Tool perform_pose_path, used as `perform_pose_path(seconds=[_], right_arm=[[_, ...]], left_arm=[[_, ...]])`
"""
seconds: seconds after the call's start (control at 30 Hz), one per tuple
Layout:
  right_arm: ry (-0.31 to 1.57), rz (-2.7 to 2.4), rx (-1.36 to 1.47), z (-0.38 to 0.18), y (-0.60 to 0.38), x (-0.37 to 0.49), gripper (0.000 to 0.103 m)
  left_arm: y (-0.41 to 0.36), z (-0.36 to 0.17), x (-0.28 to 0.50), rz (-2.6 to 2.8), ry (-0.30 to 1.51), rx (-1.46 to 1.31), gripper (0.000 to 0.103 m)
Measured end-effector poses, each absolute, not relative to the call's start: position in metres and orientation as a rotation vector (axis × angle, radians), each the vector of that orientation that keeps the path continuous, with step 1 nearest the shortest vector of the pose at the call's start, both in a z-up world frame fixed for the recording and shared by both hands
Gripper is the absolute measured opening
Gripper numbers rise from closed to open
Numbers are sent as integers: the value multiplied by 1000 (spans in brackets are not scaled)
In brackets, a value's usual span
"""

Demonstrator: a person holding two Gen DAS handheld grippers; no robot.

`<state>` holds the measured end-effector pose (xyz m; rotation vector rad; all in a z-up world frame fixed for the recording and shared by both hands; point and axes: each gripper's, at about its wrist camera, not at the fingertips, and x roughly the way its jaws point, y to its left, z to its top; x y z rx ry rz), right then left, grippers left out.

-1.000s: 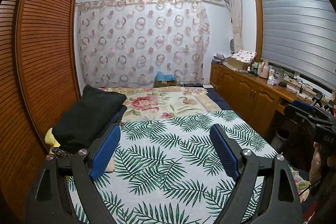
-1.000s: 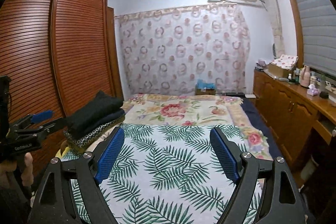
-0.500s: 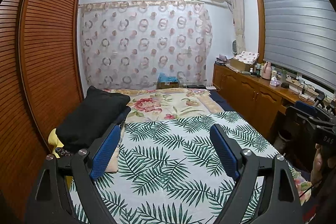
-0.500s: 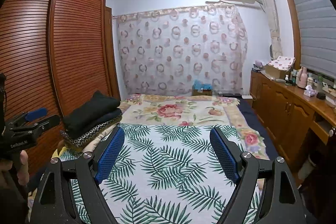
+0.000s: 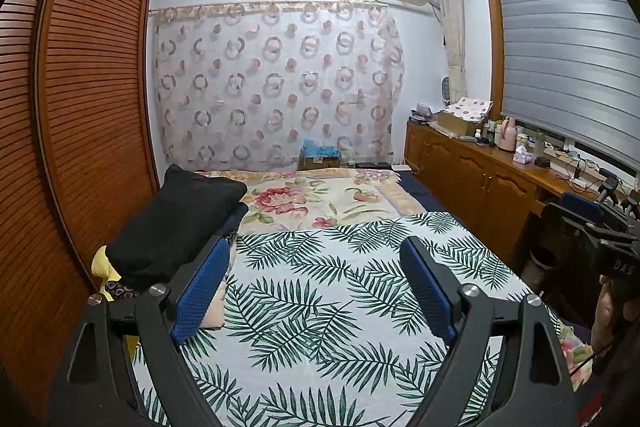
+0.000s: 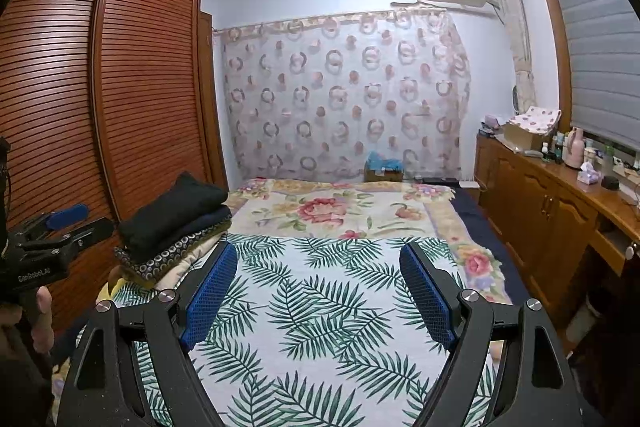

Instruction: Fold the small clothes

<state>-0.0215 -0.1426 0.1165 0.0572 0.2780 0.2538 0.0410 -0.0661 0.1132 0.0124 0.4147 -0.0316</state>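
both tools (image 5: 316, 259) (image 6: 318, 263) agape over leaf-print sheet (image 5: 320, 307), seemingly empty

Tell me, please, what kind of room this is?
Most likely a home bedroom: a bed under a leaf-print cover, a slatted wooden wardrobe beside it, and folded clothes stacked on the bed's edge.

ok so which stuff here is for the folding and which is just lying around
For the job:
- stack of folded clothes
- leaf-print sheet
- left hand-held gripper, open
- right hand-held gripper, open

Just lying about:
- bottles and tissues on the sideboard
- cardboard box
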Motion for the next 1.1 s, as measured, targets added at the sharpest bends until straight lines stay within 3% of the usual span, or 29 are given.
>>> perform_pose_path(seconds=[1.1], right_arm=[[282, 256, 57, 115, -150, -17, 85]], left_arm=[[-56, 113, 41, -25, 418, 11, 88]])
